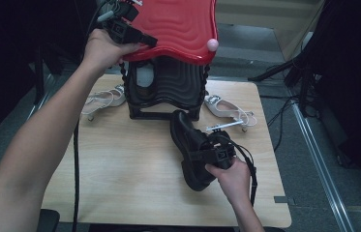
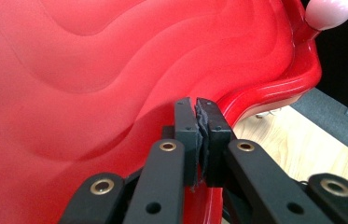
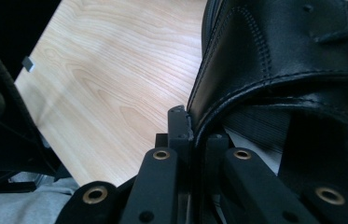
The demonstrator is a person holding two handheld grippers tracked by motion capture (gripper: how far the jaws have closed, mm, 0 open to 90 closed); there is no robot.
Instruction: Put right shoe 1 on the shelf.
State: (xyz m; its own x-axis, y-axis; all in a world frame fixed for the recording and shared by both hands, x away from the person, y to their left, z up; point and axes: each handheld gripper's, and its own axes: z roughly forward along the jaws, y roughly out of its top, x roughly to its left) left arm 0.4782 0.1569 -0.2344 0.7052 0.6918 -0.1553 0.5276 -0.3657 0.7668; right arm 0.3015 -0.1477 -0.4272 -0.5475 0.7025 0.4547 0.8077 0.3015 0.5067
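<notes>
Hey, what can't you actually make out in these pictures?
- High view: the inside of the black box, hidden by its raised red lid.
- Right gripper view: the black shoe is cut off by the edges.
- Left gripper view: the lid hides what lies below it.

You look down on a pale rectangular wooden table (image 1: 120, 164) with rounded corners, standing on grey carpeted floor (image 1: 313, 193). At three o'clock a silver metal rail (image 1: 321, 169) runs along the floor beside loose black cables (image 1: 277, 123). At one o'clock sits a beige panel (image 1: 270, 19). Darkness covers the nine o'clock side.
</notes>
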